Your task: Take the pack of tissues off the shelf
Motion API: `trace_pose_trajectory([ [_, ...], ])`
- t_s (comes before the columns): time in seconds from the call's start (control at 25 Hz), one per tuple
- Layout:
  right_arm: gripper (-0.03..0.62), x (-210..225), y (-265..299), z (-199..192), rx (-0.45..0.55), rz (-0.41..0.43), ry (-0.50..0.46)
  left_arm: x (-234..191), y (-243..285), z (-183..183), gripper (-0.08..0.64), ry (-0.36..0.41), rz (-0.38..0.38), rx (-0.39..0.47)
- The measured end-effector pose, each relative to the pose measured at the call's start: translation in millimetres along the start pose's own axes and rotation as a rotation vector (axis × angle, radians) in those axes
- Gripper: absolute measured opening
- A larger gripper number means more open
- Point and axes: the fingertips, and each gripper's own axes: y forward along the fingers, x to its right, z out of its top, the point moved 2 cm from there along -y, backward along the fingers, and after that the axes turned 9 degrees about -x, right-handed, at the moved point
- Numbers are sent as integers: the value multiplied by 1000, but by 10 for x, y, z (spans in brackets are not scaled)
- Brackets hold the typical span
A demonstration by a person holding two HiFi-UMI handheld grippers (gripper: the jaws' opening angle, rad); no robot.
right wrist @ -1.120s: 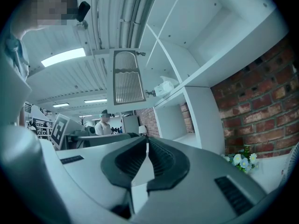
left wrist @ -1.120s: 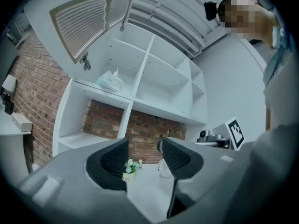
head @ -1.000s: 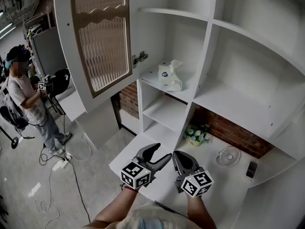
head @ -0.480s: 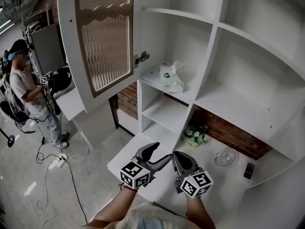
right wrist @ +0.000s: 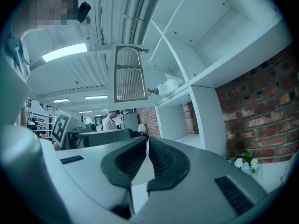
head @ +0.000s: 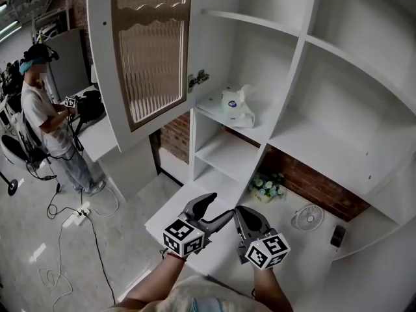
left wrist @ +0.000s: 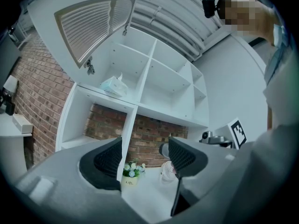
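the pack of tissues [head: 235, 105] i'm after is a soft white pack with a round blue mark on the side facing me. one white tissue sticks up out of its top, crumpled and leaning to the right. the pack stands upright, resting flat on the white shelf [head: 209, 111] in the left column of the cupboard, in the compartment just beside the open door. it sits toward the right side of that shelf, near the upright divider, and a little back from the front edge. it looks plump and undented, with its wrapping slightly wrinkled.
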Motion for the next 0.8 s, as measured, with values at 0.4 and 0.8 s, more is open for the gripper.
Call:
trace_pose_trajectory([
  [0.4,18,-13,-4,13,5,-4,-1,-48,-11,89,298,29,20,8],
  [0.8,18,1,-56,-6,7,-23,4,-89,17,257,298,61,24,24],
])
